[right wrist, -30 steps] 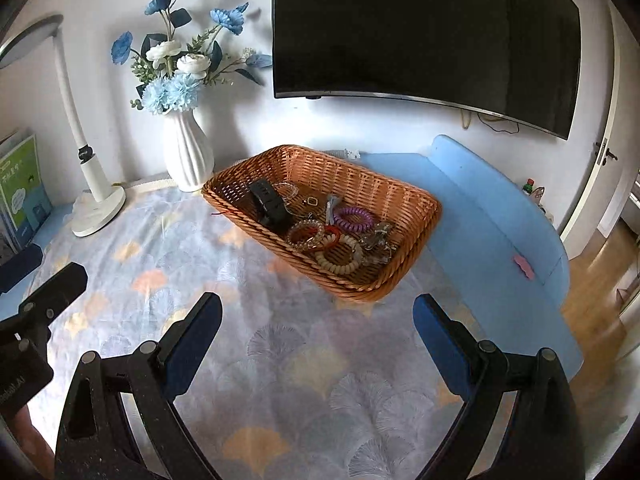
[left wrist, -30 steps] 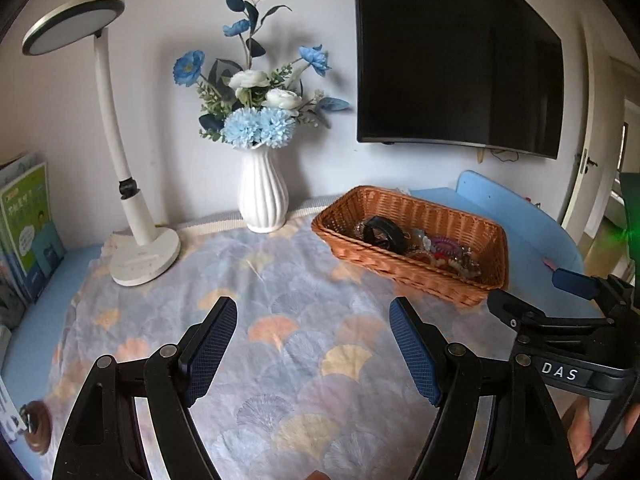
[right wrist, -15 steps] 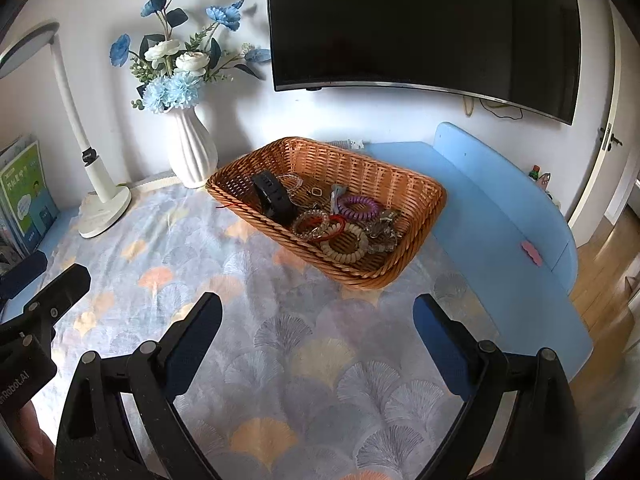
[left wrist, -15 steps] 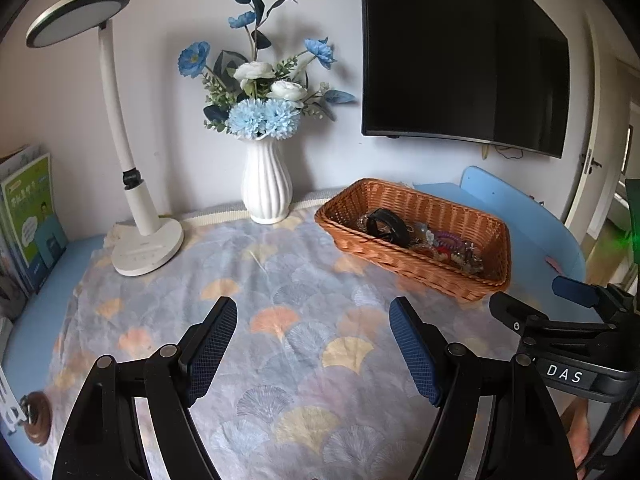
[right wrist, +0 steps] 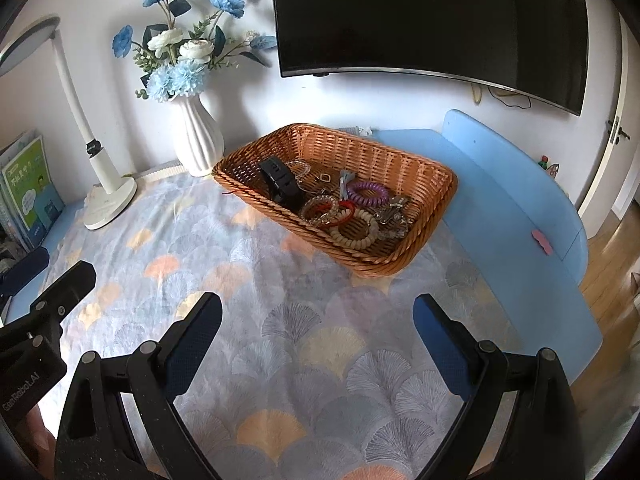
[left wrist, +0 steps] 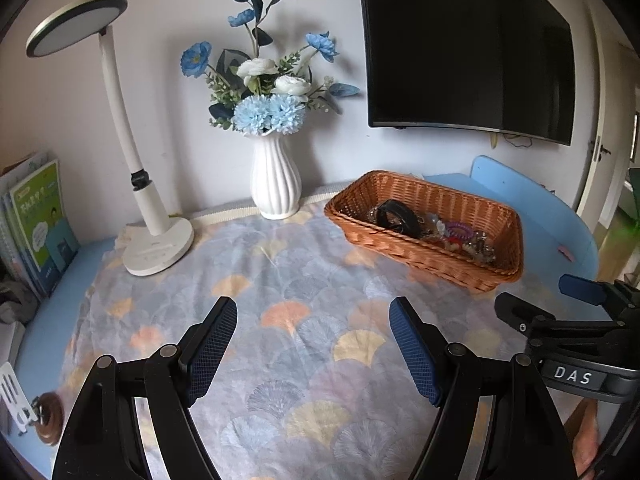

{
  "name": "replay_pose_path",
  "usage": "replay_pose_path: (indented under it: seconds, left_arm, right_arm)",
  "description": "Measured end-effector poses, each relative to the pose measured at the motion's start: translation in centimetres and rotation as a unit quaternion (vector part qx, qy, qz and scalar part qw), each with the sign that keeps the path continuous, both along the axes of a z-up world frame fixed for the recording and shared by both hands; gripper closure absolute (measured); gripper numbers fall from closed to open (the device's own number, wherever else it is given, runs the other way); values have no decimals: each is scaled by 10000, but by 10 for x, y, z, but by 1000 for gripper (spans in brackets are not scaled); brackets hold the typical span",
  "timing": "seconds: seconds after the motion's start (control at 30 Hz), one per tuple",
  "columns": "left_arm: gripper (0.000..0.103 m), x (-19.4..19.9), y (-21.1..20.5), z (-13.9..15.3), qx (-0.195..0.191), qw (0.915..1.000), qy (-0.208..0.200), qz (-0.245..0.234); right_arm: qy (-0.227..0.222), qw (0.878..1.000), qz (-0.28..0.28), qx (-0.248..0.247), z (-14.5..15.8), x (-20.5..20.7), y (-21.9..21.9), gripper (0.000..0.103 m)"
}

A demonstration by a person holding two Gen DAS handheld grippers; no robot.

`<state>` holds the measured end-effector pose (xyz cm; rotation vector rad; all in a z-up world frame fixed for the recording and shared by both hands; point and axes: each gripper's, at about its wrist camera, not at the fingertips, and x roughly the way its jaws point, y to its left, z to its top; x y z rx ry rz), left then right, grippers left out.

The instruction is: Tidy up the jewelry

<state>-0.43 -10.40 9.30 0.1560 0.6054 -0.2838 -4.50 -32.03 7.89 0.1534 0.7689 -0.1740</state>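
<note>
A brown wicker basket [right wrist: 432, 184] [left wrist: 508, 216] sits on the patterned cloth toward the back right. It holds a black watch band [right wrist: 280, 182] [left wrist: 396, 214], a purple coil hair tie [right wrist: 368, 192], a red ring [right wrist: 344, 212], beaded bracelets [right wrist: 356, 232] and small clips. My left gripper [left wrist: 312, 312] hangs open over the cloth, well short of the basket, nothing between its blue pads. My right gripper [right wrist: 316, 308] is open too, a little in front of the basket, empty.
A white ribbed vase of blue and white flowers [left wrist: 276, 184] and a white desk lamp [left wrist: 156, 248] stand at the back. Books [left wrist: 36, 228] lean at the left edge. A dark screen [right wrist: 432, 12] hangs on the wall. The blue table [right wrist: 516, 216] curves off to the right.
Both views have tilted up slightly, so the basket and vase sit lower in the frames. Both grippers stay open and empty; nothing on the table has moved.
</note>
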Motion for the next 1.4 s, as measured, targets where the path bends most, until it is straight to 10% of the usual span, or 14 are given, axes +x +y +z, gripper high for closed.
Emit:
replay_pose_path:
  seconds: [1.4]
  left_arm:
    - [23, -11, 45, 2, 15, 9992, 106, 378]
  right_arm:
    - [14, 9985, 508, -221, 10, -7, 54, 6]
